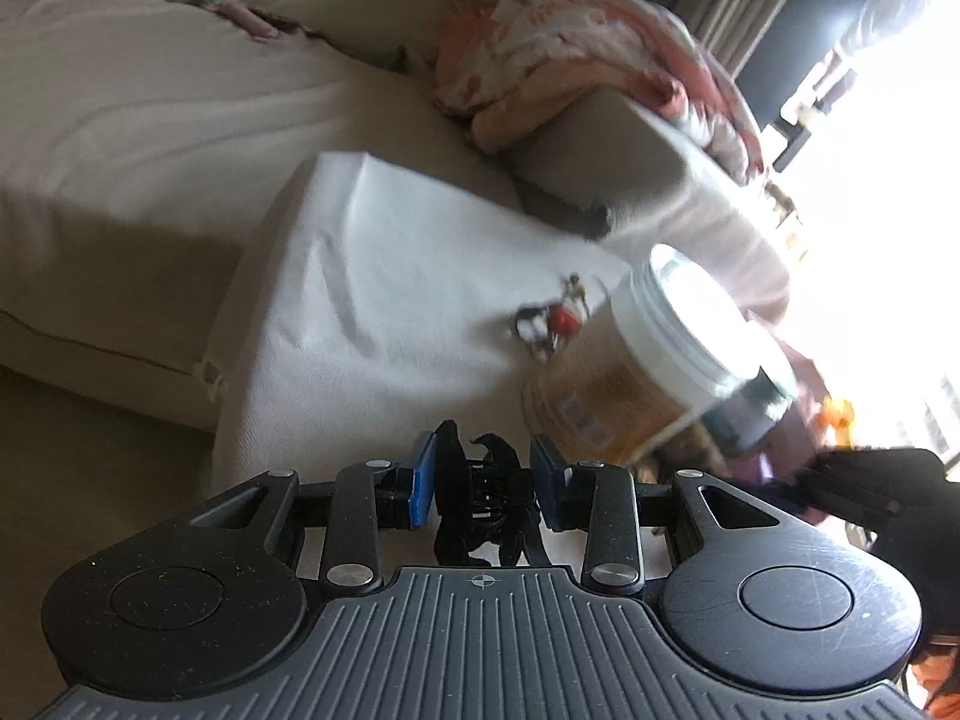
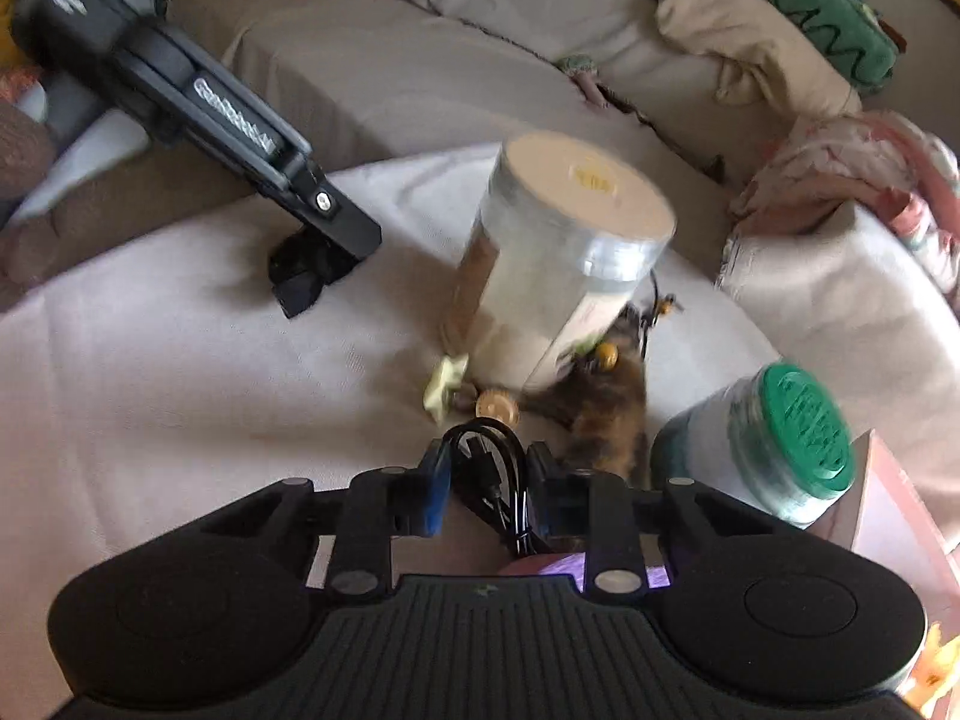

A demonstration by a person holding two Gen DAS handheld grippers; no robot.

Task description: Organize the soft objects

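My left gripper (image 1: 483, 483) is shut on a black claw hair clip (image 1: 480, 498), held above the white cloth (image 1: 372, 300). In the right wrist view the left gripper (image 2: 312, 264) shows from outside with the black clip at its tip, low over the cloth. My right gripper (image 2: 487, 489) is shut on a looped black cord (image 2: 489, 474). A tall white-lidded canister (image 2: 558, 264) stands ahead of it; it also shows in the left wrist view (image 1: 648, 360). A brown furry item (image 2: 600, 408), a pale star piece (image 2: 447, 384) and small trinkets (image 1: 552, 318) lie by the canister.
A green-lidded jar (image 2: 774, 438) stands at the right. A pink floral fabric (image 1: 576, 54) drapes over a beige cushion (image 1: 606, 162). A cream pillow (image 2: 750, 48) and a green plush (image 2: 804, 0) lie on the sofa (image 2: 384, 72) behind.
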